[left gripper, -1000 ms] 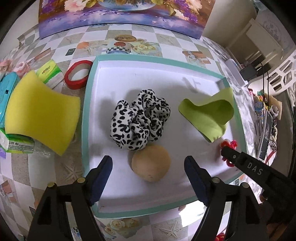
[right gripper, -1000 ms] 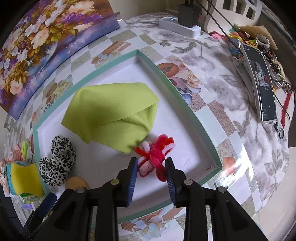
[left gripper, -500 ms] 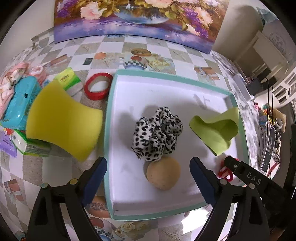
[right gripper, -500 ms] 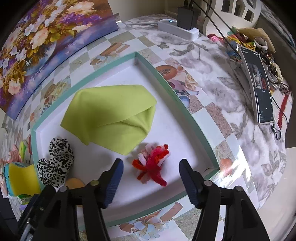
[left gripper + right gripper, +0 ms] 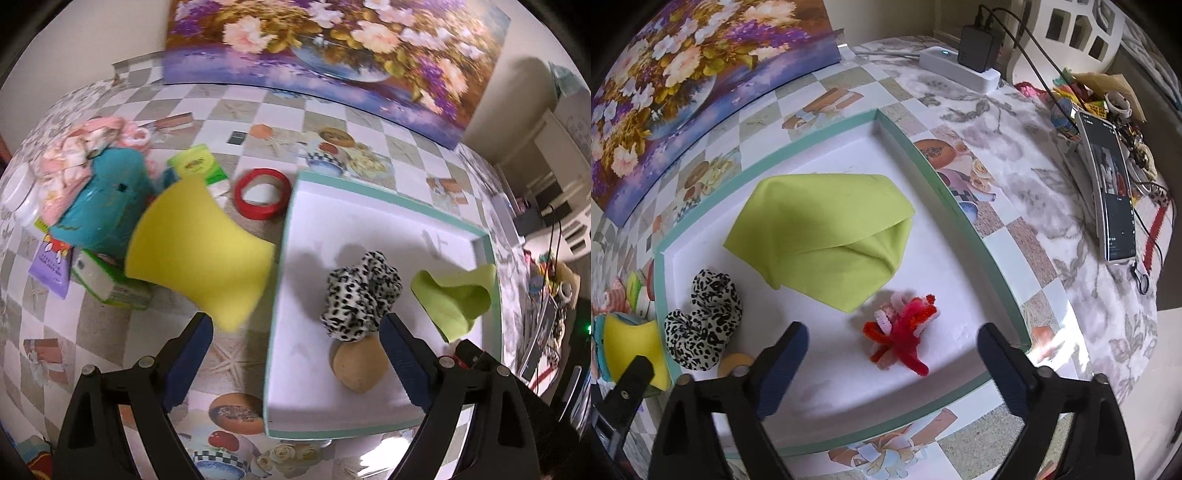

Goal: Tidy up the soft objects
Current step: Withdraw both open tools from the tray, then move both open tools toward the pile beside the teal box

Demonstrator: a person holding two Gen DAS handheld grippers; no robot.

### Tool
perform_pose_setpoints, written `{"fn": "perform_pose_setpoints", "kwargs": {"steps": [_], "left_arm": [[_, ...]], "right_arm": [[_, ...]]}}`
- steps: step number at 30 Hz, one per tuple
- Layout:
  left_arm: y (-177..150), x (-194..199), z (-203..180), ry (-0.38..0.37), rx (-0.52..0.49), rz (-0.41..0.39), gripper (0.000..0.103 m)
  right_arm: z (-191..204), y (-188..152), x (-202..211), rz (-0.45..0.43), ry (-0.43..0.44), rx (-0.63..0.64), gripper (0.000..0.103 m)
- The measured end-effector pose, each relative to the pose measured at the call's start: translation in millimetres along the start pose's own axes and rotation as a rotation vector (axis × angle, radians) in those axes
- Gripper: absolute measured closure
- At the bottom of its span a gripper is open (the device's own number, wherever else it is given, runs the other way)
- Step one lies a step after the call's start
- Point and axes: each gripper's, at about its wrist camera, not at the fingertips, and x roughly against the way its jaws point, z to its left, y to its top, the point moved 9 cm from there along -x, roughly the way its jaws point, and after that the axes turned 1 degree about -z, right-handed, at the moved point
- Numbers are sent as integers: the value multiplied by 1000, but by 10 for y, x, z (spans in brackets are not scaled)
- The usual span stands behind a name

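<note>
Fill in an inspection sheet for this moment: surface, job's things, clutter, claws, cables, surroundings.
Surface: patterned tablecloth, no bare table seen.
Job's things: white tray holds green cloth, leopard scrunchie, tan ball, red pipe-cleaner toy; yellow sponge lies outside, on boxes.
Clutter: red tape ring, teal case, phone.
Claws: left claw open, empty; right claw has just been opening, toy lying free between its fingers.
Cables: charger cable from power strip.
Surroundings: flower painting against wall.
</note>
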Motion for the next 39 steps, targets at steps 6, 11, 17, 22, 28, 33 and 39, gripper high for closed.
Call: {"fn": "perform_pose_setpoints", "kwargs": {"steps": [6, 11, 17, 22, 28, 33, 39], "left_arm": [[12, 37, 161, 31, 47, -3, 11], [60, 135, 286, 23, 98, -30, 3], [124, 245, 420, 22, 139, -61, 3], [146, 322, 568, 75, 144, -76, 3], [158, 429, 766, 110, 161, -89, 3], [205, 518, 968, 108, 187, -97, 3], [213, 575, 1371, 149, 254, -98, 3]], "right_arm": [[42, 6, 23, -12, -7, 24, 0], [103, 7, 62, -23, 22, 26, 0], [245, 15, 149, -46, 84, 40, 0], [341, 22, 214, -62, 122, 49, 0], [484, -29, 244, -68, 118, 102, 0], [708, -120, 302, -61, 181, 143, 0], [1079, -308, 349, -43, 227, 235, 0]]}}
